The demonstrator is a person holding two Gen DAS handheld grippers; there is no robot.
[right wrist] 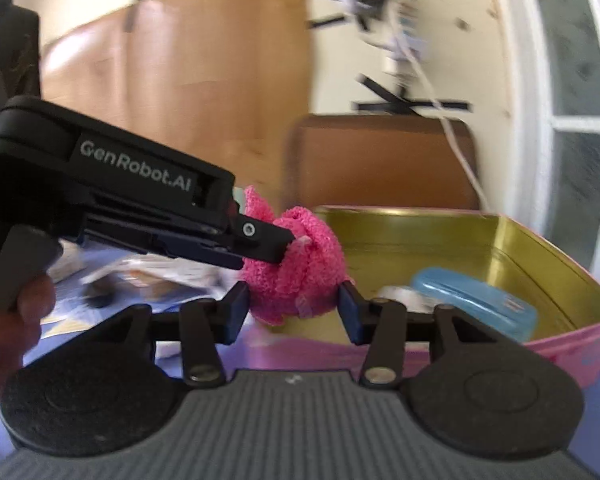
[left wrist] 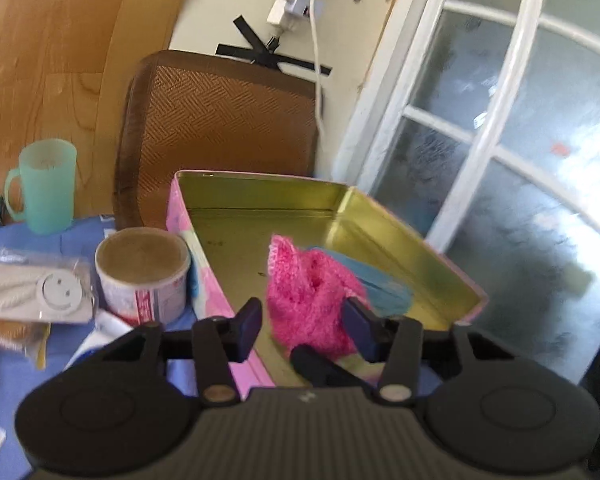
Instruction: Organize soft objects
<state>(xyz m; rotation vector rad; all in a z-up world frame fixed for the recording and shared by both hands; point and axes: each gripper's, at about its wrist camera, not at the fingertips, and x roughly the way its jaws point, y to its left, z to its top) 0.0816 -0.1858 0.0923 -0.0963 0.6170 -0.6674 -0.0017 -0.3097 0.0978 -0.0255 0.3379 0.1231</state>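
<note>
Pink cloth (right wrist: pixel 296 264) bunched mid-frame over tin (right wrist: pixel 520 240) near edge; we see left gripper (right wrist: pixel 278 246) clamping it from frame-left, right gripper (right wrist: pixel 292 308) astride, pads seemingly just touching.

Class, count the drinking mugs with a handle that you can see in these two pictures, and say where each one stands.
1. A green mug stands at the far left of the blue cloth, behind the white tub. The right wrist view is blurred on that side, so another could be hidden.
</note>
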